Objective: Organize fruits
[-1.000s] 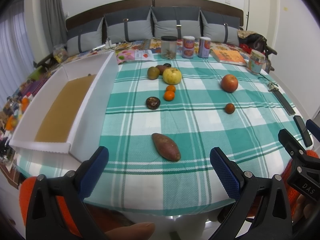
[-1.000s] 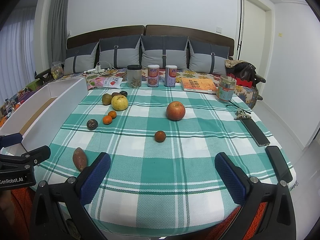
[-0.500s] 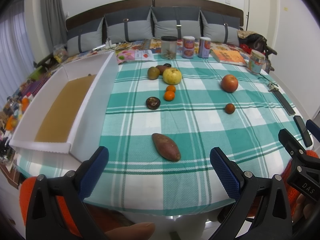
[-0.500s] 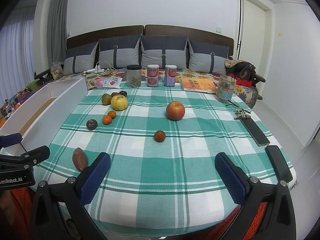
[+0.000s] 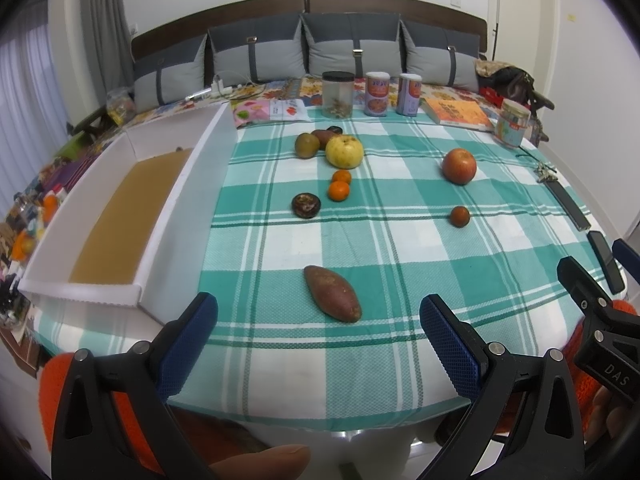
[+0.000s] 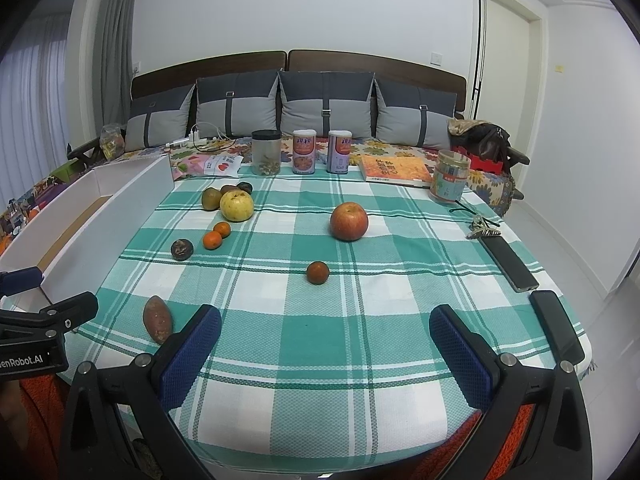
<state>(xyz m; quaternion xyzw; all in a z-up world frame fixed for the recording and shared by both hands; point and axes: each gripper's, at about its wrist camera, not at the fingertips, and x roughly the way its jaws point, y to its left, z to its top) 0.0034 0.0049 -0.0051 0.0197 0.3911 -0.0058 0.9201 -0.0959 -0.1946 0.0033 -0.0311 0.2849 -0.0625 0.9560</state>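
Fruits lie on a green checked tablecloth. A sweet potato lies nearest, just ahead of my open, empty left gripper. Farther off lie a dark round fruit, two small oranges, a yellow apple, a green-brown pear, a red apple and a small dark-orange fruit. My right gripper is open and empty at the table's front edge, the small fruit ahead of it and the red apple beyond. A white box with a brown floor stands at the left.
Jars and cans, a book and a patterned tin stand at the table's far edge. Keys, a remote and a phone lie along the right edge. A sofa with grey cushions is behind.
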